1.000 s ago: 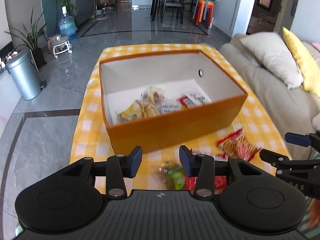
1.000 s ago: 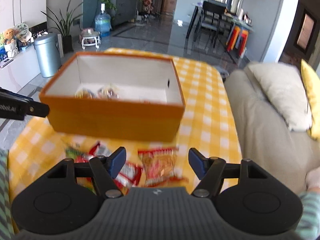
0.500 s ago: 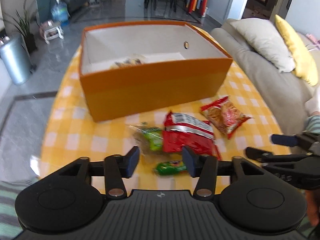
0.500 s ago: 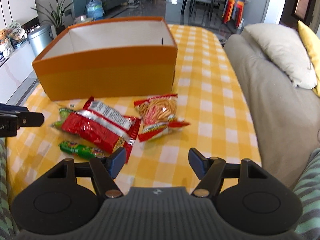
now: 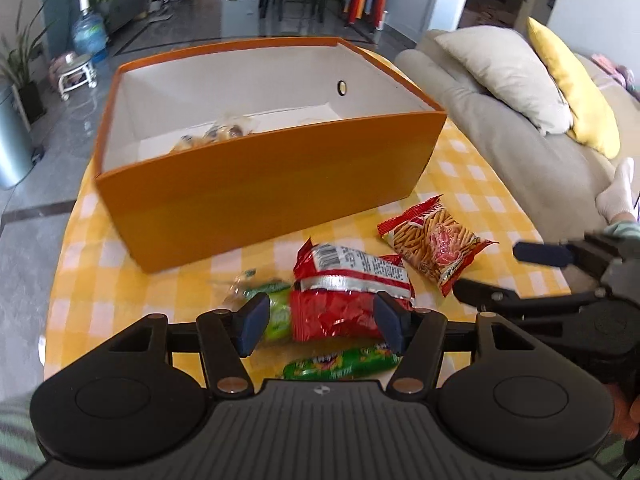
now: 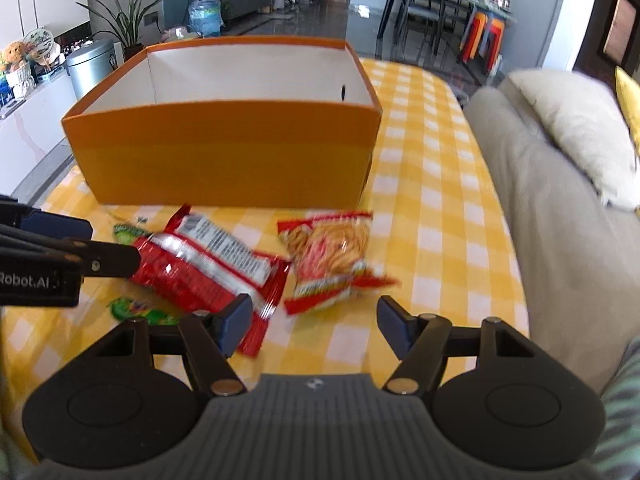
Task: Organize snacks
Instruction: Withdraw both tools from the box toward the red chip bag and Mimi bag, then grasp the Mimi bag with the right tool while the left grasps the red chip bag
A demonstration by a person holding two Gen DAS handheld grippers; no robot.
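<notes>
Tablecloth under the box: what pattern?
Yellow and white checks on the tablecloth, clearest in the right wrist view.

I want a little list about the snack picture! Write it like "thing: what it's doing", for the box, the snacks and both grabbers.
box: orange box on the yellow checked cloth, a few snacks inside
big red bag: on the cloth, in front of the box
noodle snack bag: beside the red bag
green packets: by the red bag, partly under it
left gripper: open, holding nothing
right gripper: open, holding nothing
</notes>
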